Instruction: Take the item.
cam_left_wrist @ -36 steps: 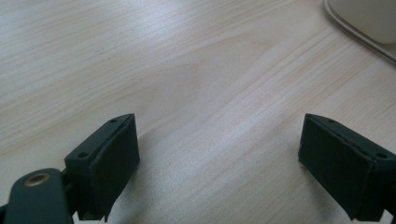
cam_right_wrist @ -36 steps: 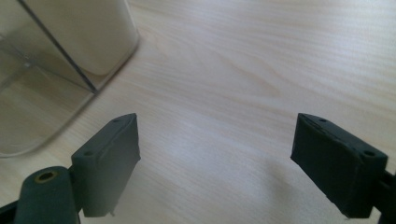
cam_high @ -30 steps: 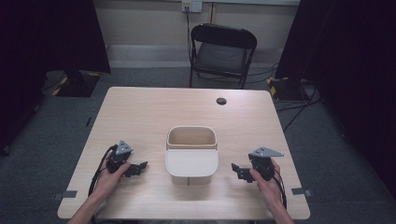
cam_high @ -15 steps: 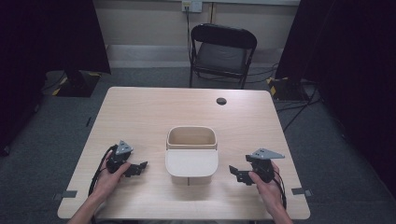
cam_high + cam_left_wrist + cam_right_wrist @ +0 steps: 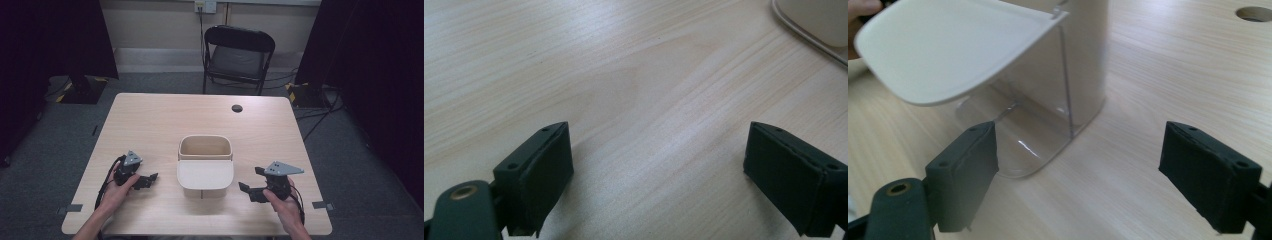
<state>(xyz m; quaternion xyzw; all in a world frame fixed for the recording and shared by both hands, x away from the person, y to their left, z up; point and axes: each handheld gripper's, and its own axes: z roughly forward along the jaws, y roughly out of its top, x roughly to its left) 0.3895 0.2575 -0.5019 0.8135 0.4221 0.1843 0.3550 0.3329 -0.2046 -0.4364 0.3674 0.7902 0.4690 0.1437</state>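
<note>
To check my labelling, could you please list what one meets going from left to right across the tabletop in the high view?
Left gripper → beige container with its lid flap open → right gripper, all on the wooden table.

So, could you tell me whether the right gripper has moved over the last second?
Yes, slightly. In the high view the right gripper has edged left, toward the beige container, which stayed put; its jaws stand open.

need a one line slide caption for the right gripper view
Open right claw facing a cream bin with a clear front and a raised lid on a wooden table.
</note>
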